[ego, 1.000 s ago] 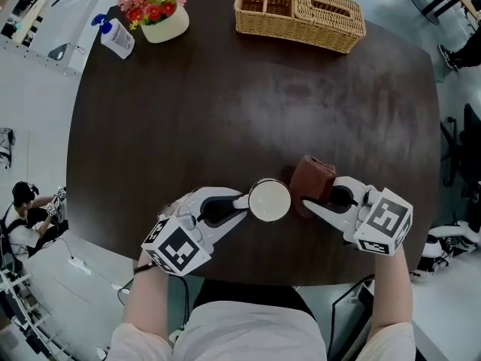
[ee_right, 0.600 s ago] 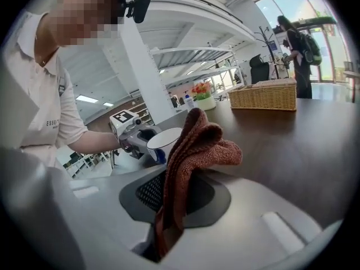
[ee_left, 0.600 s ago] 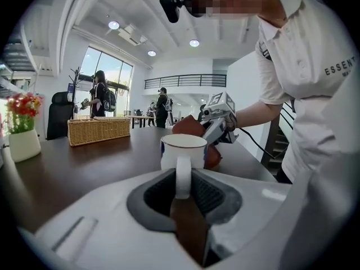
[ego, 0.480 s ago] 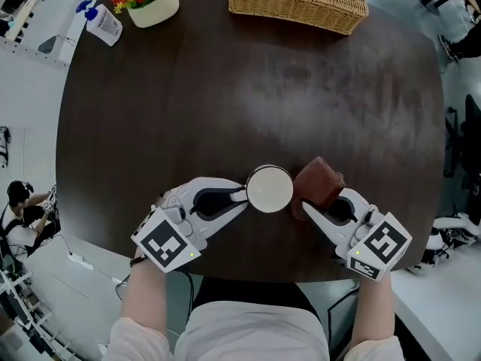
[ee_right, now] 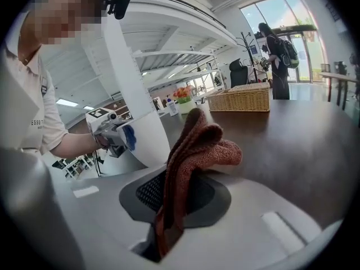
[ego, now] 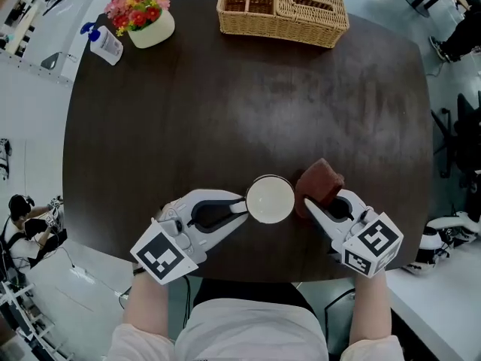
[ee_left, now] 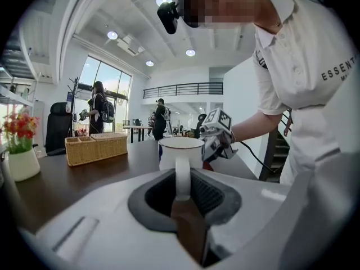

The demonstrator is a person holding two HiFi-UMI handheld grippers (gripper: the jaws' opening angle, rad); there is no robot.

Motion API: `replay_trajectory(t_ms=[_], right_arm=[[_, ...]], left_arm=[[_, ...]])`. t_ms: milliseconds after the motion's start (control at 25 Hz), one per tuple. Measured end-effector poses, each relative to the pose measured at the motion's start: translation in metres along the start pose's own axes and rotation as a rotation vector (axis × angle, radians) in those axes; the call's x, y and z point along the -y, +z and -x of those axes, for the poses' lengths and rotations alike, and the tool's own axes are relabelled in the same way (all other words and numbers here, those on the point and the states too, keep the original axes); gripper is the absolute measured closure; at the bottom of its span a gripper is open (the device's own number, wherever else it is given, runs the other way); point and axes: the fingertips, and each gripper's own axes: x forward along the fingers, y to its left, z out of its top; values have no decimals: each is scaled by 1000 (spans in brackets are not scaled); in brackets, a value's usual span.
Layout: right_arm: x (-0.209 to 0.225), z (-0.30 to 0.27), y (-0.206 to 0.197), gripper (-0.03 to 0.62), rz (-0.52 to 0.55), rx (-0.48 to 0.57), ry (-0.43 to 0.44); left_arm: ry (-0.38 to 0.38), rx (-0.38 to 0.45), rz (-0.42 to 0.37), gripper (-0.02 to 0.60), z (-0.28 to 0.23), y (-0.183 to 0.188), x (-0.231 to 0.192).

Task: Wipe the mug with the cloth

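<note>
Well, from the head view, the left gripper (ego: 239,206) is clamped on the handle of the white mug (ego: 270,199). The mug stands upright on the dark counter (ego: 225,111), just past this gripper's tips. Its mouth faces up and its handle points back at the left gripper. The right gripper (ego: 319,200) squeezes a brown cloth (ego: 320,183). The cloth is just beside the mug, on the side away from the handle, so the mug stands between the two grippers. Far ahead of both grippers, at the far edge of the counter, sit a woven basket (ego: 282,12), a flower pot (ego: 146,17) and a bottle (ego: 101,42).

From the left gripper view, the handle runs straight up and down between the jaws, which press on it from both sides. The mug blocks most of the right gripper behind it. The basket and the flower pot are well off to the left.

From the right gripper view, the jaws pinch the bottom of the cloth. The cloth stands tall and its top flops over to the right. The mug's white wall rises close on the left.
</note>
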Motion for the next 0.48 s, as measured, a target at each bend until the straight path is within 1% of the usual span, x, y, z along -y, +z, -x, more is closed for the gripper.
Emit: replay_trajectory(t_ms=[160, 240, 360, 480], right_arm=[[0, 1, 13, 514, -11, 25, -39], [-3, -2, 22, 514, -9, 45, -38], [-18, -8, 40, 514, 47, 78, 2], [-32, -10, 57, 514, 123, 116, 15]], left_arm=[[-4, 26, -40, 512, 4, 46, -6], [-19, 37, -62, 512, 5, 67, -6], [-36, 50, -90, 512, 5, 93, -6], [-38, 59, -94, 512, 2, 108, -6]])
